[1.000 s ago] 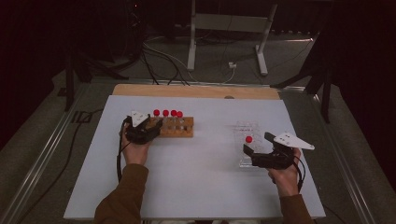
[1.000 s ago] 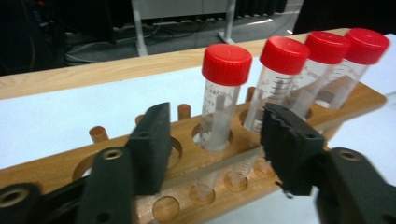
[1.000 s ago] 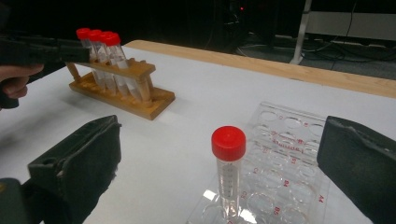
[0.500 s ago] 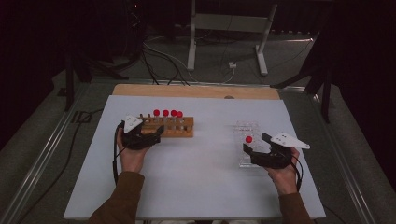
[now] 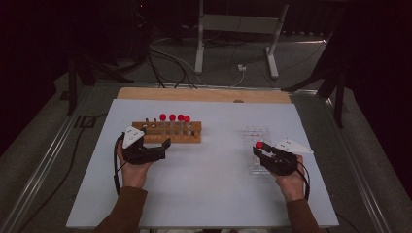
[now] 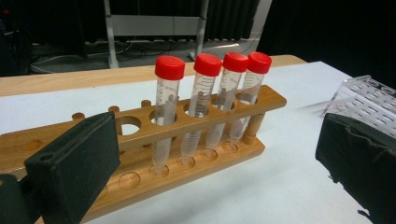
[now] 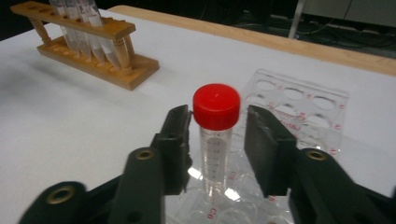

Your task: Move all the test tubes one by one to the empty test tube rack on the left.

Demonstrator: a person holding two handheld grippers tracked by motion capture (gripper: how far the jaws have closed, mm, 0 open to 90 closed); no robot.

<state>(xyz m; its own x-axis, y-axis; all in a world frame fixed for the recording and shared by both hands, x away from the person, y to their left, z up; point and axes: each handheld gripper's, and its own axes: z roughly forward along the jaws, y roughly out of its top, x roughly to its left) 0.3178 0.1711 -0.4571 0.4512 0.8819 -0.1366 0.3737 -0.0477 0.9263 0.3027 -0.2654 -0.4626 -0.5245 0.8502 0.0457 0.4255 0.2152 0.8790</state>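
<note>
One red-capped tube [image 7: 215, 135] stands in the clear rack [image 7: 299, 109], mid-frame, right gripper [image 7: 218, 140] jaws released around it; four tubes [image 6: 205, 100] wait in the wooden rack [image 6: 140, 154] before the left gripper's [image 5: 145, 149] spread jaws

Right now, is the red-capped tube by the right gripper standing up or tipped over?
Standing up. The tube stands upright in the clear rack, between the open right gripper.

Table top [image 5: 204, 194] white, with a pale wood strip [image 5: 204, 94] along the far edge. Rack [image 6: 140, 154] warm honey-brown wood; its four tubes [image 6: 163, 121] clear with printed grey scale marks, caps [image 6: 170, 67] bright red. Second rack [image 7: 322, 116] clear plastic with small red lettering; its single tube [image 7: 215, 154] clear, red cap [image 7: 216, 106]. Both grippers black, left gripper [image 5: 163, 145], right gripper [image 5: 257, 151], each topped by a light grey plate. Sleeves [image 5: 124, 211] brown.
</note>
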